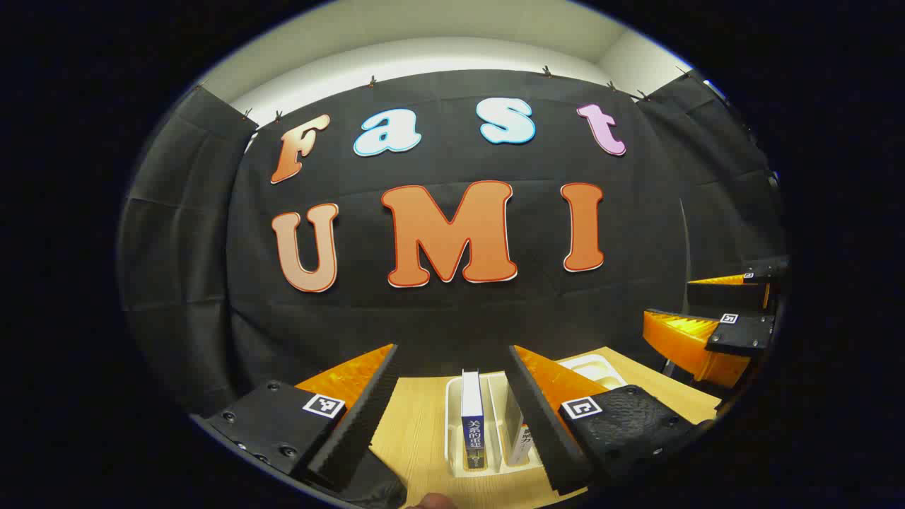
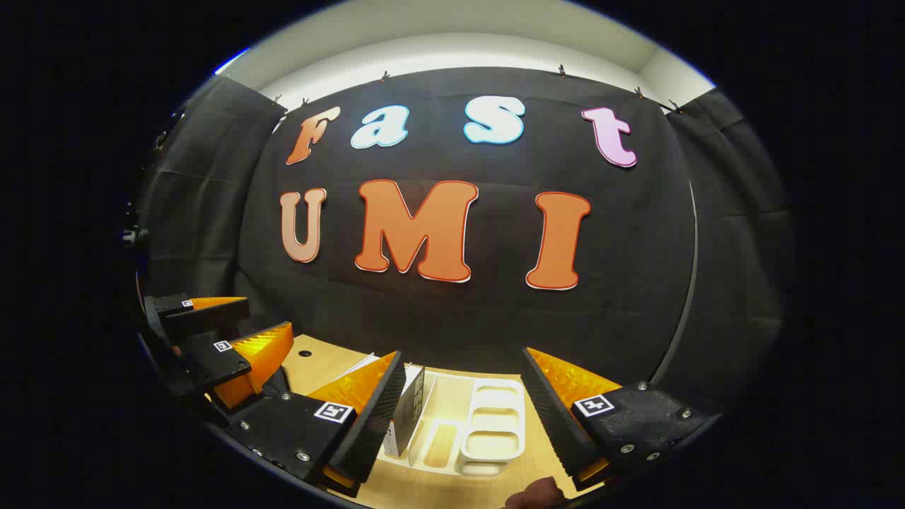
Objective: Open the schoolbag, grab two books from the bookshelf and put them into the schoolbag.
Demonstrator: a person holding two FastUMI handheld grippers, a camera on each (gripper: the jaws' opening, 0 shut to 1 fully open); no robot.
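Your left gripper [image 1: 452,396] is held above the light wooden bench [image 1: 417,431] with its black-and-orange fingers spread wide and nothing between them; through the gap, in the left gripper view, you look down on the white plastic bookshelf rack [image 1: 454,424], which stands on the bench close to the black cloth wall; a dark blue, white-topped upright book [image 1: 471,417] stands in one of its slots, and a second, pale upright book [image 1: 520,442] stands just beside it, partly hidden by your gripper's finger; off at the edge of that view your right gripper [image 1: 707,318] hangs over the bench's far side, also spread apart. In the right gripper view, your right gripper [image 2: 463,403] is likewise wide and empty above the white rack [image 2: 488,431]; a black-covered book [image 2: 406,417] leans in a slot just beside the gripper's finger, and empty tray compartments lie next to it; your left gripper [image 2: 226,325] shows off to the side, apart from the rack; I cannot tell where the schoolbag is.
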